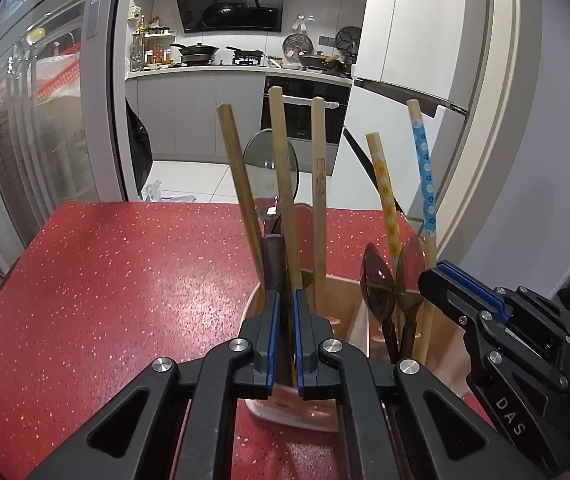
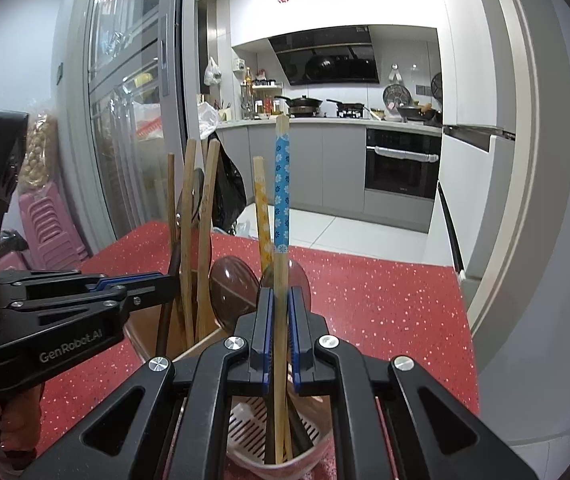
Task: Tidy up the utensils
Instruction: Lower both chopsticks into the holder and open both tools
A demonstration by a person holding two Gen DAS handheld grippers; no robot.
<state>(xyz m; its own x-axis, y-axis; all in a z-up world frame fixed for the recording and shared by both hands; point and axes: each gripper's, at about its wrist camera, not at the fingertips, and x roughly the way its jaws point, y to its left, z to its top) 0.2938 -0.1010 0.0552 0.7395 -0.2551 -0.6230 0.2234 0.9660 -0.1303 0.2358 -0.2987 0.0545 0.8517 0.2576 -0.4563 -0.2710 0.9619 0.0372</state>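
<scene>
You had both sets of fingers clamped: the left gripper (image 1: 285,300) on a dark-handled utensil (image 1: 273,256), the right gripper (image 2: 280,300) on the blue-flowered chopstick (image 2: 282,196), each standing in the holder (image 1: 341,292) near the counter (image 1: 125,280) edge, probably for sorting by compartment.

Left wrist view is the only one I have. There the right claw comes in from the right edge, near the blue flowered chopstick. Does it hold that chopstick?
Observer: Yes. In the right wrist view the right claw is shut on the blue flowered chopstick, on its bare wood part.
Operator: What is under it, inside the holder?
Observer: A white slotted insert shows at the bottom of the holder.
Operator: And what carries my left claw?
Observer: A person's hand grips the handle of the left claw, at the lower left of the right wrist view.
</scene>
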